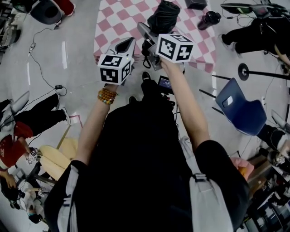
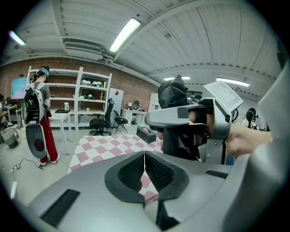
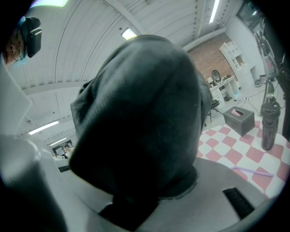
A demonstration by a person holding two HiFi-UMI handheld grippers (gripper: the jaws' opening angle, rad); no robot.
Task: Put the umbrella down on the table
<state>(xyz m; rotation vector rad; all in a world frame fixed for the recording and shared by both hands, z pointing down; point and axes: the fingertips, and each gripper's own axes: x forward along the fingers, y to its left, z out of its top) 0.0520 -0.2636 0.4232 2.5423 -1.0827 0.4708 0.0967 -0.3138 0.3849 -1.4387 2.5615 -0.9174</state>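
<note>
A black folded umbrella (image 1: 164, 17) hangs over the near edge of the table (image 1: 113, 22), which has a pink-and-white checked cloth. My right gripper (image 1: 152, 41) is shut on the umbrella's lower part. In the right gripper view the dark fabric of the umbrella (image 3: 140, 113) fills most of the picture and hides the jaws of the right gripper (image 3: 136, 199). My left gripper (image 1: 128, 44) is held beside it on the left, above the table's edge. Its jaws are shut with nothing between them, and the left gripper (image 2: 144, 170) shows its pads touching. The umbrella (image 2: 173, 93) rises to its right.
On the table stand a black bottle (image 1: 208, 19) and a dark tissue box (image 1: 196, 3), both far right. A thin purple stick (image 3: 253, 171) lies on the cloth. A blue chair (image 1: 242, 111) is on the floor at the right. People stand around, and cables run along the floor on the left.
</note>
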